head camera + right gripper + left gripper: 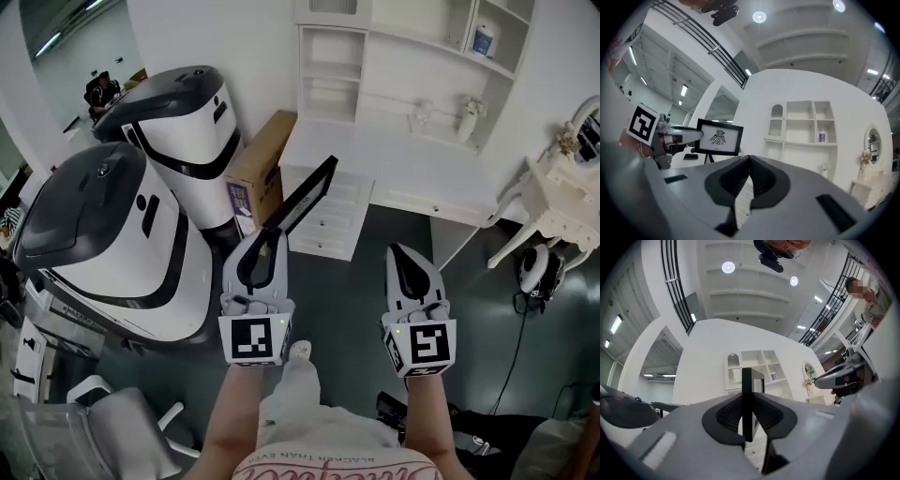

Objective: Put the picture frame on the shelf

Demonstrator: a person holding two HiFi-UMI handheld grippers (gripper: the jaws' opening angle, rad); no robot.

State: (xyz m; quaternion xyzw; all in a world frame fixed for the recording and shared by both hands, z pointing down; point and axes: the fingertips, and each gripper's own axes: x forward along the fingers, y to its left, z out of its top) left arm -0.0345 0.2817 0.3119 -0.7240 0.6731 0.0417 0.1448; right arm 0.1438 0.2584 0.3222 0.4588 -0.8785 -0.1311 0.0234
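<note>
Holding picture frame (307, 192) short of the shelf (333, 70), long axis toward it | your left gripper (267, 239) pinches its edge | right gripper (405, 255) pressed together, empty

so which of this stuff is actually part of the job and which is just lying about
Part of the job:
picture frame, clamped in the left gripper
white shelf unit ahead

Just lying about:
cardboard box
white machines
bottle on a shelf
right gripper, shut and empty
</note>
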